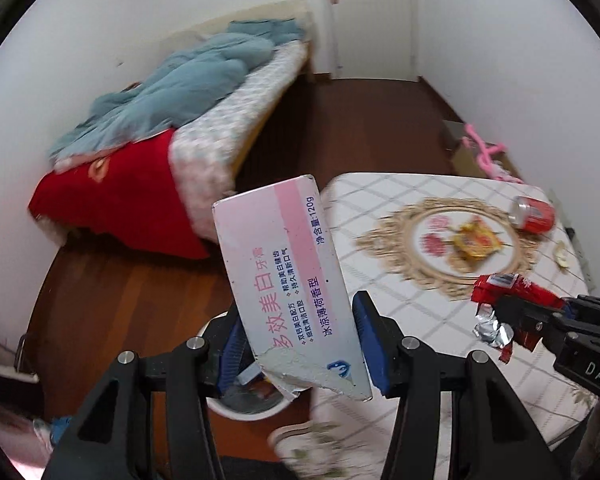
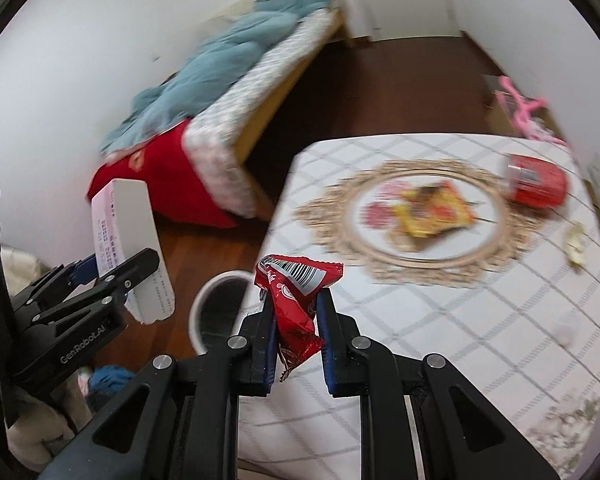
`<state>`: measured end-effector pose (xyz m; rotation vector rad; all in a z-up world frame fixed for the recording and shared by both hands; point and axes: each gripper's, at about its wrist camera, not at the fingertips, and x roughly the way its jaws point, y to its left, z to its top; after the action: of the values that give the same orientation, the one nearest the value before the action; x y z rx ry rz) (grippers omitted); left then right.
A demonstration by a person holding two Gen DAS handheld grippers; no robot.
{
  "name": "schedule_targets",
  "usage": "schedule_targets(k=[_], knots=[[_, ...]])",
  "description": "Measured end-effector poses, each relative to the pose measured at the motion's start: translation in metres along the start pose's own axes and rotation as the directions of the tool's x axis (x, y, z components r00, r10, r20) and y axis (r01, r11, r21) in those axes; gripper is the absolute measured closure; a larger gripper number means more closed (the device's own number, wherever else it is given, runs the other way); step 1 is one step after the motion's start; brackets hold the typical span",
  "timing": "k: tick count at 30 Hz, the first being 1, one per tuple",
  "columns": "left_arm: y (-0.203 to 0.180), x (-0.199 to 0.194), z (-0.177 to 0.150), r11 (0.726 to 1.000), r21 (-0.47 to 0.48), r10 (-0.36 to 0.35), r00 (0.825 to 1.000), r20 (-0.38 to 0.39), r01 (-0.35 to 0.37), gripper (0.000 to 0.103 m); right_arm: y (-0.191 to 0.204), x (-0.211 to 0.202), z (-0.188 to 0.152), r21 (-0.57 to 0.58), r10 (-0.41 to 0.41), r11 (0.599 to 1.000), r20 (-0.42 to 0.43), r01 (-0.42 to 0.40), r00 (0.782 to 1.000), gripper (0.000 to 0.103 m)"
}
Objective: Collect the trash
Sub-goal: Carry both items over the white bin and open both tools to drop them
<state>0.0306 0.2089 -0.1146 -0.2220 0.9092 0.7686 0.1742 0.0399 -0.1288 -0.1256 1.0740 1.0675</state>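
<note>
My left gripper (image 1: 298,316) is shut on a torn white and pink toothpaste box (image 1: 288,280), held above a white waste bin (image 1: 244,404) on the floor. In the right wrist view the same box (image 2: 134,240) and left gripper (image 2: 116,270) show at the left. My right gripper (image 2: 296,304) is shut on a crumpled red snack wrapper (image 2: 296,300), near the table's left edge and just right of the bin (image 2: 216,308). From the left wrist camera, the wrapper (image 1: 508,292) hangs in the right gripper (image 1: 508,312). A red can (image 2: 536,180) and a yellow wrapper (image 2: 432,208) lie on the table.
The table (image 2: 480,320) has a white checked cloth with a gold oval pattern. A bed (image 1: 188,120) with a teal quilt and red blanket stands along the left wall. Dark wood floor runs between them. A pink object (image 1: 486,152) lies past the table. A small pale scrap (image 2: 576,244) lies near the table's right edge.
</note>
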Motion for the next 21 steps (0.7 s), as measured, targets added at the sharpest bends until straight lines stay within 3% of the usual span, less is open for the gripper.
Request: schedule_targets(k=[6, 10, 13, 14, 16, 17, 21], knots=[[0.071, 0.039, -0.016, 0.998, -0.055, 0.011, 0.994, -0.111, -0.017, 0.055, 0.074, 0.062, 0.000, -0.074, 0.053, 0.995, -0.099, -0.061, 0.994, 0.085], [0.112, 0.094, -0.030, 0.995, -0.093, -0.042, 0.966, -0.257, 0.019, 0.055, 0.112, 0.130, -0.011, -0.100, 0.047, 0.993, -0.215, -0.070, 0.975, 0.085], [0.141, 0.150, -0.043, 0.987, -0.144, -0.126, 0.906, -0.405, 0.073, 0.055, 0.130, 0.181, -0.019, -0.106, 0.026, 0.993, -0.297, -0.060, 0.954, 0.085], [0.151, 0.178, -0.049, 0.983, -0.164, -0.156, 0.867, -0.473, 0.087, 0.055, 0.136, 0.203, -0.023, -0.106, 0.014, 0.993, -0.333, -0.052, 0.943, 0.085], [0.164, 0.214, -0.058, 0.975, -0.194, -0.199, 0.810, -0.552, 0.108, 0.055, 0.143, 0.237, -0.030, -0.100, -0.001, 0.994, -0.396, -0.042, 0.918, 0.085], [0.166, 0.225, -0.061, 0.973, -0.202, -0.207, 0.790, -0.577, 0.108, 0.055, 0.147, 0.256, -0.033, -0.094, -0.011, 0.995, -0.428, -0.032, 0.904, 0.085], [0.184, 0.282, -0.083, 0.946, -0.297, -0.306, 0.670, -0.677, 0.131, 0.054, 0.157, 0.315, -0.042, -0.085, -0.053, 0.996, -0.519, 0.010, 0.853, 0.085]])
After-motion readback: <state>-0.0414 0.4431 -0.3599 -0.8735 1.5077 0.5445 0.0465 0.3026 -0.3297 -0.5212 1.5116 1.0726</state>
